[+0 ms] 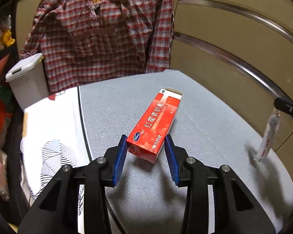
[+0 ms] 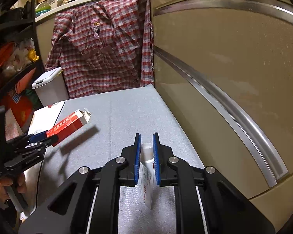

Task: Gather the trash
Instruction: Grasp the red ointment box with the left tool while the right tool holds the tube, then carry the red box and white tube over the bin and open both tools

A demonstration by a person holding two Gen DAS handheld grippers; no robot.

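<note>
A red ointment box point(image 1: 153, 125) with an open far flap is between the blue pads of my left gripper point(image 1: 146, 142), lifted above the grey table point(image 1: 205, 120); it casts a shadow below. It also shows in the right wrist view point(image 2: 70, 123), held by the left gripper point(image 2: 40, 136). My right gripper point(image 2: 147, 142) is shut on a white ointment tube point(image 2: 147, 171), cap forward, tail hanging down. In the left wrist view the tube point(image 1: 268, 134) hangs from the right gripper point(image 1: 279, 105) at the right edge.
A white lidded trash bin point(image 1: 27, 78) point(image 2: 48, 87) stands beyond the table's left corner. A plaid shirt point(image 1: 105, 33) hangs behind. A beige cabinet point(image 2: 224, 78) borders the right side. White paper point(image 1: 52, 128) lies at the left; cluttered shelves point(image 2: 13, 58) stand far left.
</note>
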